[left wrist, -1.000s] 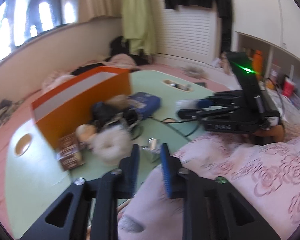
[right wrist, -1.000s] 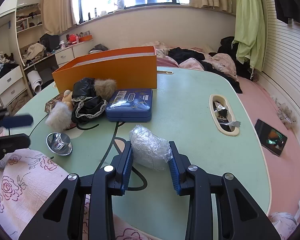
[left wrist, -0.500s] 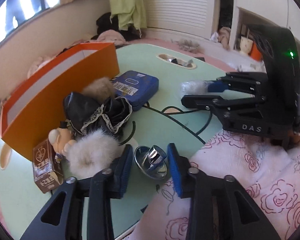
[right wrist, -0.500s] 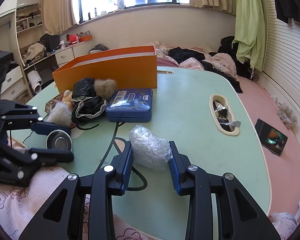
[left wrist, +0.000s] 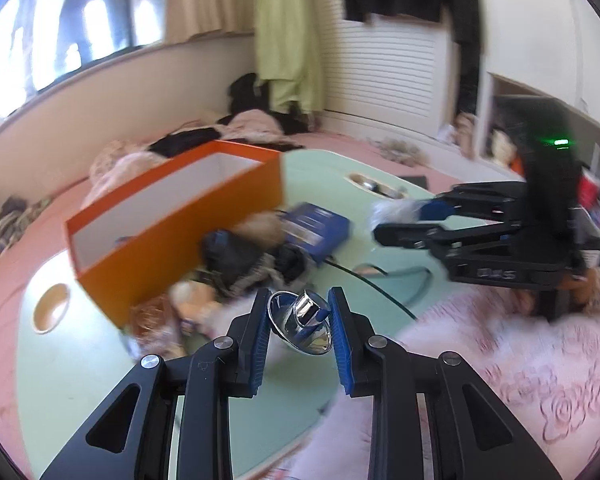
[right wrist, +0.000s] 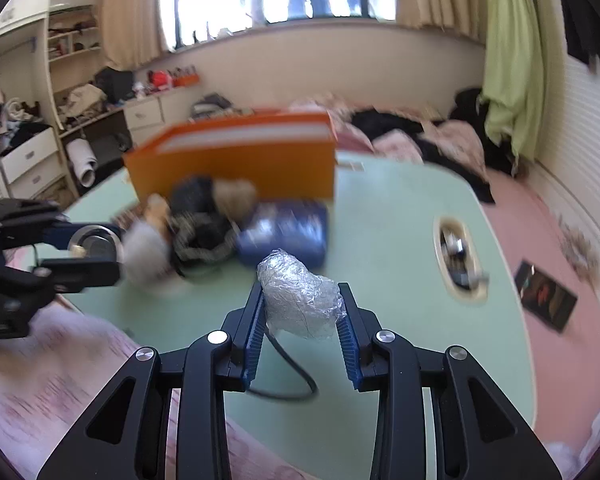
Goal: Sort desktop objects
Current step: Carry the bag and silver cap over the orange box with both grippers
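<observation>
My left gripper (left wrist: 300, 316) is shut on a shiny metal lid with a knob (left wrist: 302, 322) and holds it above the green table (left wrist: 80, 380). My right gripper (right wrist: 300, 312) is shut on a crinkled foil-wrapped lump (right wrist: 300, 296), lifted off the table. The open orange box (left wrist: 180, 216) stands behind the pile; it also shows in the right wrist view (right wrist: 236, 160). The left gripper with the lid shows at the left of the right wrist view (right wrist: 88, 246).
A blue tin (right wrist: 284, 232), black lace-trimmed cloth (right wrist: 200, 232), fluffy pom-poms (right wrist: 148, 248) and a small doll lie in front of the box. A black cable (right wrist: 296, 372) crosses the table. A pink floral blanket (left wrist: 500, 360) lies at the near edge.
The left gripper closed on the metal lid and lifted it off the table. The right gripper raised the foil lump. Both views are now blurred by motion.
</observation>
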### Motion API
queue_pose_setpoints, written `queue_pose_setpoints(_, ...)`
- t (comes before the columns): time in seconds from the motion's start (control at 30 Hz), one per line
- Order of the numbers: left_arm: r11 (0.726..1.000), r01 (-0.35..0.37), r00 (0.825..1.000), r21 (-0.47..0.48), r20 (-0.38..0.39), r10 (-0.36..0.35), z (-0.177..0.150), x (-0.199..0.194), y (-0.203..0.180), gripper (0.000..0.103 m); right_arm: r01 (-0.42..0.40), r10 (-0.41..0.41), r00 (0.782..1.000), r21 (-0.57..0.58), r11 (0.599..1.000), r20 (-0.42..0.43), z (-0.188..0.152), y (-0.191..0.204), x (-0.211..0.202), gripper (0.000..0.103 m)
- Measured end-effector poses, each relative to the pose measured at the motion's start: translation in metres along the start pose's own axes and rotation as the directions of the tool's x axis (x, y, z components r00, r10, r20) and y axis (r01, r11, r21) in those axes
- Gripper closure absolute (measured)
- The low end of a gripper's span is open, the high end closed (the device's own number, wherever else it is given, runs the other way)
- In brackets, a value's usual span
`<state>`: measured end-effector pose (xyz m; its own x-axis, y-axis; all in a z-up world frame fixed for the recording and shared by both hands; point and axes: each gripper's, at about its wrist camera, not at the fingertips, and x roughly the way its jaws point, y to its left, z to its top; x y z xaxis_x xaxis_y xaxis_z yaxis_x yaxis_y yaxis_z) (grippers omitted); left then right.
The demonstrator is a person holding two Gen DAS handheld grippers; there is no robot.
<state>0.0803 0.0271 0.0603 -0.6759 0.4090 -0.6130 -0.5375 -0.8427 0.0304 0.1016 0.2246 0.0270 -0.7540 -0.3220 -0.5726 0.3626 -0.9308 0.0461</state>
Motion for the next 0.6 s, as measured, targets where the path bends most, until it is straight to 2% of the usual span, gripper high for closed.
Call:
queue_pose_setpoints(0.1,0.993,-0.054,0.998,-0.103,0.007,0.055,0.024,-0.008,0.03,0.076,-0.031,0.031,0.999,-0.008,0.999,0.024,0.037,0.004,0.002,0.068)
queue_pose_setpoints(0.2,0.982,-0.121,0.992,-0.148,0.012,0.124,0.048,-0.004,0.053,0.076,-0.05,0.05,0.998,-0.014,0.999,0.027,0.072,0.009,0.017,0.068)
queue_pose_setpoints(0.3,0.961,-0.19,0.982,-0.2,-0.018,0.19,0.068,0.01,0.081,0.076,-0.071,0.071,0.997,-0.002,0.997,0.013,0.104,0.017,0.043,0.068)
queue_pose_setpoints(0.4,0.937,-0.255,0.967,-0.24,-0.057,0.249,0.074,0.035,0.105,0.075,-0.059,0.059,0.998,0.014,0.998,-0.012,0.124,0.024,0.076,0.068)
queue_pose_setpoints(0.47,0.917,-0.288,0.958,-0.277,-0.093,0.273,0.072,0.052,0.12,0.054,-0.061,0.063,0.997,0.042,0.997,-0.034,0.131,0.025,0.101,0.067)
queue_pose_setpoints(0.5,0.904,-0.305,0.952,-0.299,-0.111,0.285,0.069,0.058,0.127,0.03,-0.066,0.069,0.997,0.063,0.996,-0.046,0.132,0.024,0.112,0.061)
queue_pose_setpoints(0.53,0.895,-0.314,0.949,-0.317,-0.119,0.291,0.067,0.06,0.131,0.024,-0.062,0.069,0.996,0.093,0.994,-0.064,0.132,0.021,0.123,0.056)
queue_pose_setpoints(0.57,0.888,-0.31,0.951,-0.339,-0.111,0.289,0.063,0.06,0.133,0.024,-0.054,0.064,0.995,0.122,0.991,-0.081,0.13,0.017,0.132,0.044)
queue_pose_setpoints(0.6,0.887,-0.296,0.955,-0.355,-0.096,0.281,0.06,0.058,0.133,0.024,-0.05,0.065,0.994,0.152,0.987,-0.092,0.128,0.012,0.137,0.04)
